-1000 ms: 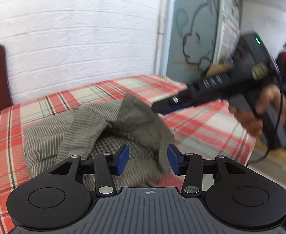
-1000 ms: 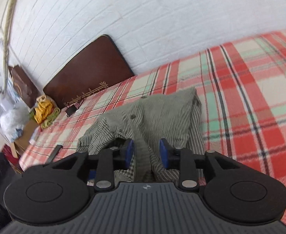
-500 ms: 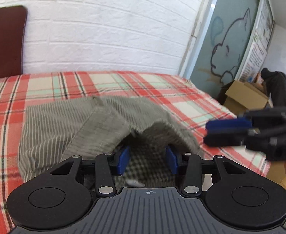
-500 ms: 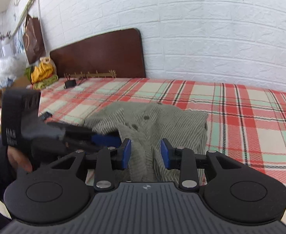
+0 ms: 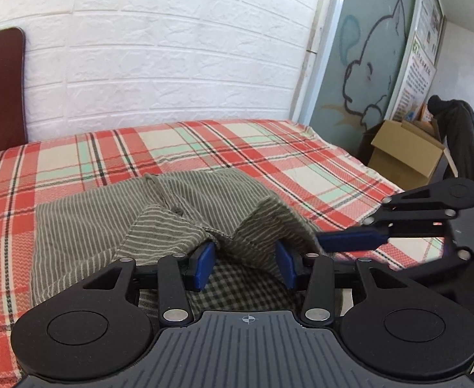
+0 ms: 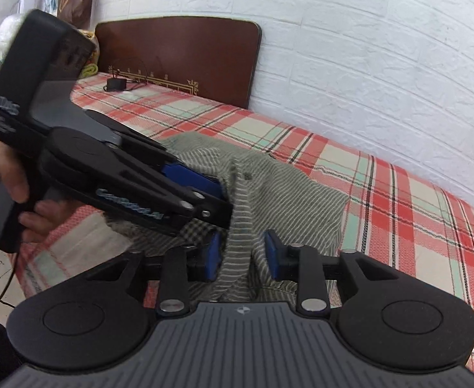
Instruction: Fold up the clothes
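Note:
A grey-green striped shirt [image 5: 107, 220] with a checked lining lies rumpled on the plaid bed sheet [image 5: 204, 148]. My left gripper [image 5: 245, 263] is open at the shirt's near edge, with a raised fold of cloth between its blue fingers. From the right, my right gripper [image 5: 334, 242] reaches side-on to the shirt's right edge. In the right wrist view the right gripper [image 6: 242, 253] is open, and a strip of the shirt [image 6: 288, 194] runs between its fingers. The left gripper [image 6: 217, 199], held by a hand [image 6: 4, 174], crosses from the left, its tips at the cloth.
A brown headboard [image 6: 178, 55] and a white brick wall [image 5: 172, 64] border the bed. A small black charger [image 6: 115, 84] lies near the headboard. Past the bed's right side stand a cardboard box [image 5: 405, 155], a glass door with a cartoon drawing [image 5: 366, 64] and a person in dark clothes [image 5: 457, 142].
Both grippers have closed in on the shirt's near edge. The right gripper swung from high on the right down to the shirt's right edge. The left gripper now crosses the right wrist view.

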